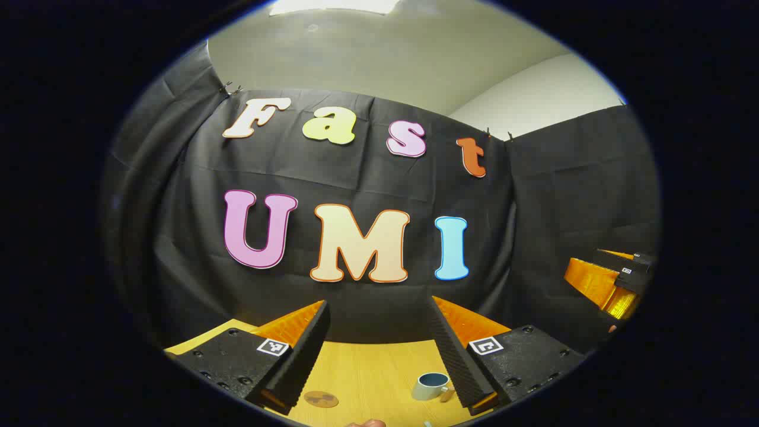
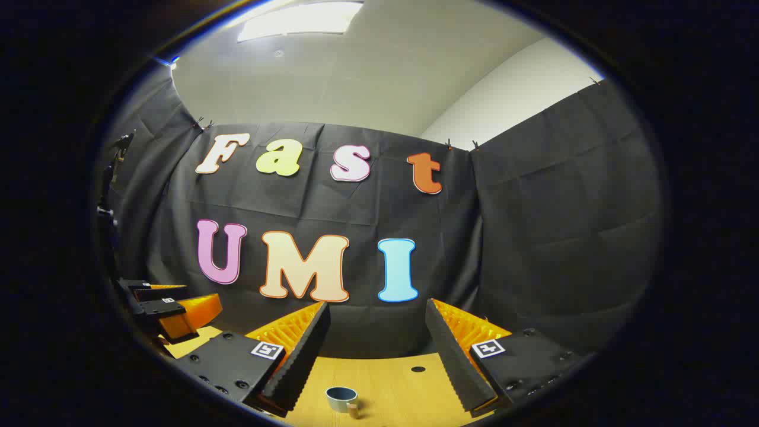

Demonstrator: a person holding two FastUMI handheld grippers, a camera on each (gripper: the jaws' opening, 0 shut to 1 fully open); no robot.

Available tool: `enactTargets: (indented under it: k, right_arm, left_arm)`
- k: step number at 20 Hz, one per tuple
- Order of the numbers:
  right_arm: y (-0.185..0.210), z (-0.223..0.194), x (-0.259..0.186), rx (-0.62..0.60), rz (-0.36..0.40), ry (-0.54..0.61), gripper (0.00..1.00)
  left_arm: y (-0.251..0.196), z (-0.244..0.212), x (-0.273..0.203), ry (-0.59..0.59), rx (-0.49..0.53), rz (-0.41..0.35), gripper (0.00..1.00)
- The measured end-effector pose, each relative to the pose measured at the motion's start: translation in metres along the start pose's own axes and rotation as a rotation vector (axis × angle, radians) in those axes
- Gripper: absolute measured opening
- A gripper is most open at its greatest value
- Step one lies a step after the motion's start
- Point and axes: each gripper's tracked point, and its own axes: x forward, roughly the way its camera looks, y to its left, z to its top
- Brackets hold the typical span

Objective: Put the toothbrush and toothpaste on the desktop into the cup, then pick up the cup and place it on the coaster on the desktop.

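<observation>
Both grippers are up above the desk point(image 1: 367, 367), left gripper point(image 1: 379, 350) and right gripper point(image 2: 375, 350) spread wide, holding nothing. The cup point(image 1: 431, 386) sits upright on the wood, coaster point(image 1: 321, 399) well off beside it.

The right gripper point(image 2: 376, 356) hangs above the wooden desktop point(image 2: 409, 394) with its two fingers spread wide apart, nothing between them. Low in the frame, just left of centre, the cup point(image 2: 341, 398) stands upright on the desktop, and a small dark hole point(image 2: 418, 369) sits farther back. The left gripper point(image 2: 169, 311) shows at the lower left edge against the black cloth wall point(image 2: 533, 237).
</observation>
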Motion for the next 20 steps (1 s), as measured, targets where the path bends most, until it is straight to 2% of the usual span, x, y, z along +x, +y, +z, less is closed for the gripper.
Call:
enactTargets:
  k: [4, 5, 10, 15, 20]
  right_arm:
    - [0.001, -0.014, 0.006, 0.008, 0.011, 0.040, 0.96]
    - [0.000, -0.018, 0.008, 0.015, 0.008, 0.048, 1.00]
    - [0.003, -0.040, 0.020, 0.053, 0.022, 0.079, 0.99]
    - [0.017, -0.046, 0.034, 0.078, 0.061, 0.076, 0.99]
    - [0.036, -0.049, 0.034, 0.070, 0.110, 0.071, 0.99]
  left_arm:
    - [-0.006, -0.010, 0.007, 0.024, -0.004, -0.011, 0.94]
    - [-0.005, -0.009, 0.008, 0.014, -0.002, -0.007, 0.94]
    - [0.019, -0.009, 0.007, -0.013, 0.072, 0.061, 0.94]
    - [0.044, -0.019, -0.004, 0.014, 0.067, 0.145, 0.94]
    - [0.061, -0.020, -0.013, 0.015, 0.052, 0.187, 0.94]
